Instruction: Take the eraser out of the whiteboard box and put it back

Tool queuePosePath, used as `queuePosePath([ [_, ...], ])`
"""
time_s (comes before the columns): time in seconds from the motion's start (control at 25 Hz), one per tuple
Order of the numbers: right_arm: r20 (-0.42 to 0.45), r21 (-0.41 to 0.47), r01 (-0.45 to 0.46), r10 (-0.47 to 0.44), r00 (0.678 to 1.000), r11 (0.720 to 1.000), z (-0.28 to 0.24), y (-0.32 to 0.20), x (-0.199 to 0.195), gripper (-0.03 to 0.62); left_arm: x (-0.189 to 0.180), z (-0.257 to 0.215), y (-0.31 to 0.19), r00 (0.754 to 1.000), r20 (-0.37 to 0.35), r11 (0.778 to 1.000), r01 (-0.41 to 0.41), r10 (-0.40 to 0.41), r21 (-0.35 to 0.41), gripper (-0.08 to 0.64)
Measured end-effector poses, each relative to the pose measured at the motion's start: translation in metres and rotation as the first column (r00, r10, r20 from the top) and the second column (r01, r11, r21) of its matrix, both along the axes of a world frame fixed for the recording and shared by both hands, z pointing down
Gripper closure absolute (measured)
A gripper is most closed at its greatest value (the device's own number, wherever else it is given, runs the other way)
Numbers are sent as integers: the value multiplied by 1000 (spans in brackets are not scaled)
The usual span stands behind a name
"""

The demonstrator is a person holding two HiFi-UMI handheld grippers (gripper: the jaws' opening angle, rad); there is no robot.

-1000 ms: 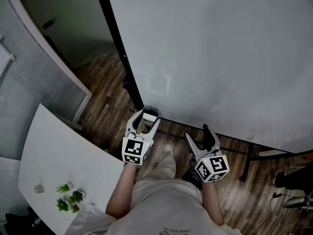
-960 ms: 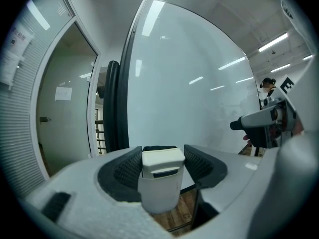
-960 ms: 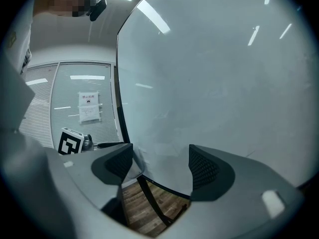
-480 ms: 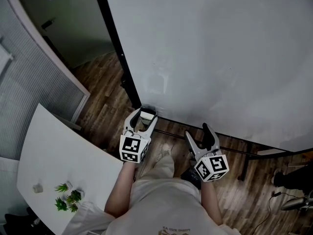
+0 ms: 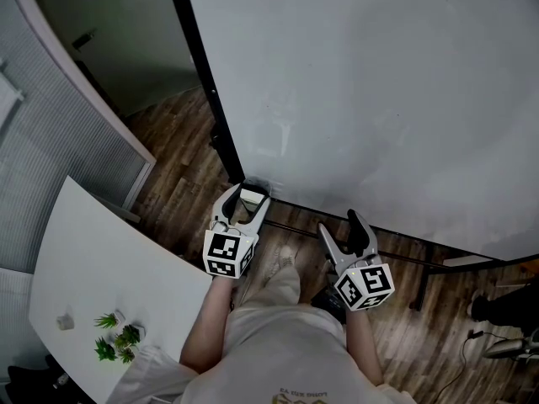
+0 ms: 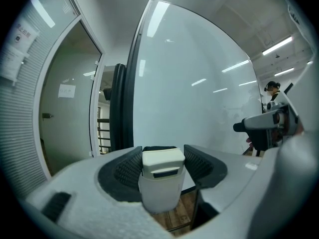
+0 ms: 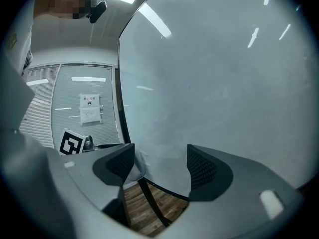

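Observation:
The whiteboard (image 5: 379, 99) fills the upper right of the head view. At its lower left corner hangs a small translucent white box (image 6: 158, 193), and the cream eraser (image 6: 162, 162) stands in it. My left gripper (image 6: 163, 158) is level with the eraser (image 5: 253, 197), and its pads lie against both sides of the eraser's top. My right gripper (image 5: 338, 225) hangs to the right, near the board's lower edge. Its jaws have just been closing a little and still stand wide, with nothing between them (image 7: 160, 163).
A black frame post (image 5: 198, 74) runs down the board's left edge to the wood floor. At the lower left, a white table (image 5: 101, 259) carries small plants (image 5: 118, 339). A wall of blinds (image 5: 50, 141) is at the far left.
Only the head view has shifted slightly. Both grippers stay where they were, the left one still around the eraser in the box.

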State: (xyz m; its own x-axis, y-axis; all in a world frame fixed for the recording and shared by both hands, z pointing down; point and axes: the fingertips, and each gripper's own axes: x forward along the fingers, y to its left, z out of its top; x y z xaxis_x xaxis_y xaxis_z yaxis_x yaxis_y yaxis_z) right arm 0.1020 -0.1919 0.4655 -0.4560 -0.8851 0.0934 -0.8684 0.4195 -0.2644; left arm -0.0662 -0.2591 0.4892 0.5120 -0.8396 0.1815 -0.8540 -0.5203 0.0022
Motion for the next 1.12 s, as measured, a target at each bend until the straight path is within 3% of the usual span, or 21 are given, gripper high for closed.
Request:
queuePosePath([
  [1.12, -9, 32, 19, -18, 1000, 999, -14, 16, -10, 272, -4, -25, 16, 999, -43, 999, 11, -10, 35, 301],
])
